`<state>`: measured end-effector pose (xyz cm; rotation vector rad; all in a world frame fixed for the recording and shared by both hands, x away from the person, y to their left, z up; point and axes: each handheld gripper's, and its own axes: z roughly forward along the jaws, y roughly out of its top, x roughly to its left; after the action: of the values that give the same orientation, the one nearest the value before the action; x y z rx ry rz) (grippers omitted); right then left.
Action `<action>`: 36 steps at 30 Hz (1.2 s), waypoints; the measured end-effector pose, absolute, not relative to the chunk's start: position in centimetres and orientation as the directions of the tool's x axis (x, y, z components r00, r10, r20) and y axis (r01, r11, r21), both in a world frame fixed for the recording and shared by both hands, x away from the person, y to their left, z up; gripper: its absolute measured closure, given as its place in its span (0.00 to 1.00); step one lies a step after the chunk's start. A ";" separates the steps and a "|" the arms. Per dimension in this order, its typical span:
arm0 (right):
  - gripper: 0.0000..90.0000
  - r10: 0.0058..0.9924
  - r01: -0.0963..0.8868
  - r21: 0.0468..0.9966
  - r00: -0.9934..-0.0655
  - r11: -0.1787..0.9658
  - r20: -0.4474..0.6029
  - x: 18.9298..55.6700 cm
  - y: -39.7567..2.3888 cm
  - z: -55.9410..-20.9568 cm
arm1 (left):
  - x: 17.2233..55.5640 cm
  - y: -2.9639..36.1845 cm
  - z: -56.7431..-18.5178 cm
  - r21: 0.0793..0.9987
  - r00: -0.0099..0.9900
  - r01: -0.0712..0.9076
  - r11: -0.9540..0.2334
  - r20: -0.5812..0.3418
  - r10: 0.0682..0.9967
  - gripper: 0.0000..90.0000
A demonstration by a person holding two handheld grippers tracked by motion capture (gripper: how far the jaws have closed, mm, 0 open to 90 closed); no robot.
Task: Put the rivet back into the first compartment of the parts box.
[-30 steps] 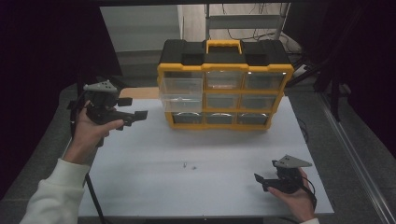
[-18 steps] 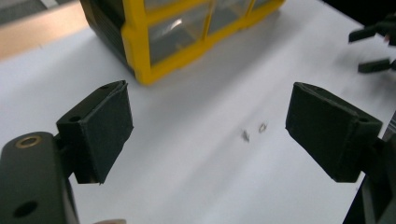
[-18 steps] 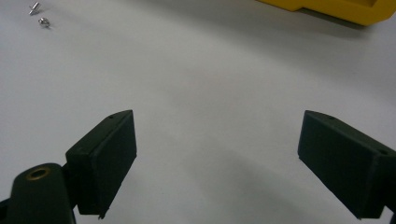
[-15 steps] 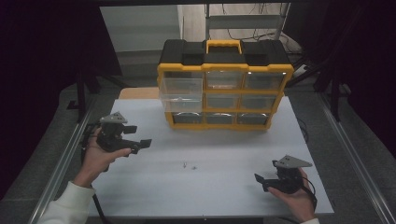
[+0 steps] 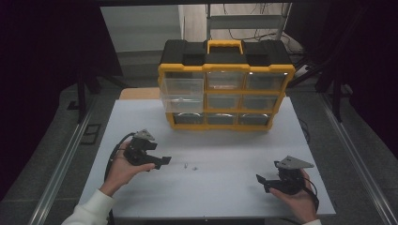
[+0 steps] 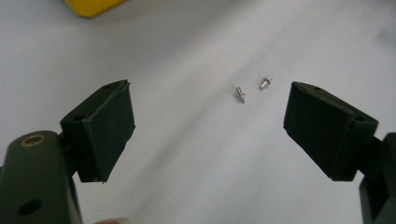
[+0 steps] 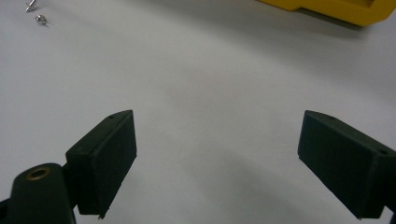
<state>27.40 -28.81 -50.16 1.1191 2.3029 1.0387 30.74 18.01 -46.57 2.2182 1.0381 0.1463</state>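
The left gripper's fingers are standing spread wide over the white bench, gripping nothing, and two small metal screws are lying on the bench just ahead of them, close together yet apart, nearer the right-hand finger in the left gripper view. From above, the left gripper is pointing toward these screws with its tips near them, not touching. The right gripper's fingers are likewise held wide apart over bare bench, pinching nothing, well away from the screws, which are showing small at the top left corner of the right gripper view. In the high view the right gripper is resting in the hand near the bench's front right corner. Behind both, a yellow and black organiser case is standing upright at the far side of the bench, its clear drawers facing the person; the upper left drawer is sitting pulled out a little, and what the drawers are holding is too blurred to tell.
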 end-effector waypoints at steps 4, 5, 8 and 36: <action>0.14 0.790 0.513 0.753 -0.613 0.412 -0.016 27.4 -28.9 -50.2 | 30.9 16.6 -47.6 0.593 0.683 0.647 -0.479 -0.172 0.709 0.20; 0.14 0.790 0.512 0.753 -0.613 0.413 -0.017 27.4 -28.9 -50.2 | 30.9 16.3 -48.0 0.584 0.684 0.649 -0.486 -0.170 0.709 0.20; 0.14 0.790 0.512 0.752 -0.612 0.415 -0.019 27.4 -28.8 -50.2 | 31.1 15.2 -48.7 0.564 0.692 0.649 -0.510 -0.159 0.705 0.22; 0.14 0.794 0.511 0.750 -0.607 0.420 -0.030 27.4 -29.0 -50.1 | 32.2 10.0 -51.9 0.487 0.724 0.627 -0.609 -0.074 0.686 0.71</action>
<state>27.42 -28.96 -50.12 1.1158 2.2983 1.0173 32.23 9.98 -51.94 2.4396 1.0001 0.1635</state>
